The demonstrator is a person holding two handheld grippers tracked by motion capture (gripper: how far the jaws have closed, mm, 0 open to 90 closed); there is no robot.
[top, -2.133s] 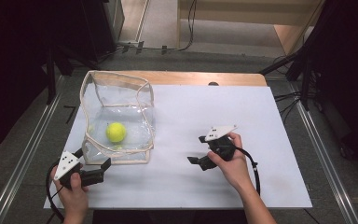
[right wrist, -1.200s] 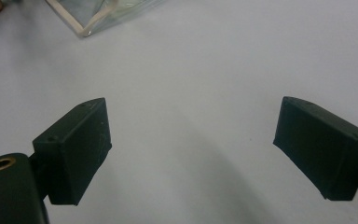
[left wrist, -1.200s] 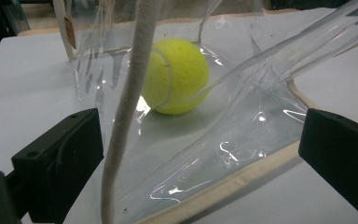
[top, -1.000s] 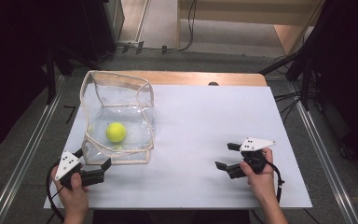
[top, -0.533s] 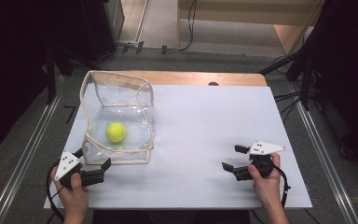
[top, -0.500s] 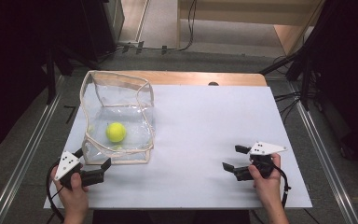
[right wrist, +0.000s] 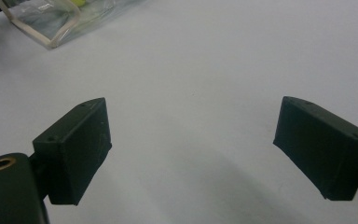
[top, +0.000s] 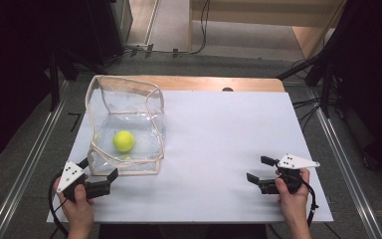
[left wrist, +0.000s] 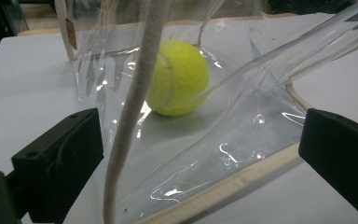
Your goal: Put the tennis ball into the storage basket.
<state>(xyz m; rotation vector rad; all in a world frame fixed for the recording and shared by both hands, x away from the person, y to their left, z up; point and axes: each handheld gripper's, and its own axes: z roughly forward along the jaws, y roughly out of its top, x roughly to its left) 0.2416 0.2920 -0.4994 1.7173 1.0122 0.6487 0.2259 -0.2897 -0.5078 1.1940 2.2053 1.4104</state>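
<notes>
The left claw (top: 98, 177) stands spread at the near corner of the clear bag (top: 129, 107), pinching nothing — the bag's edge lies between its jaws in the left gripper view. A tennis ball (top: 123, 141) rests inside the bag. The right claw (top: 258, 170) is spread too, empty, over the bare white desk (top: 219, 134), well apart from the bag.

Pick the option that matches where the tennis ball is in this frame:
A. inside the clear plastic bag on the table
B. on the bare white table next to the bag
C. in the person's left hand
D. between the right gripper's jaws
A: the tennis ball lies on the floor of the clear plastic bag, seen through its wall in the left gripper view, while the right gripper stands open and empty far across the table.
</notes>
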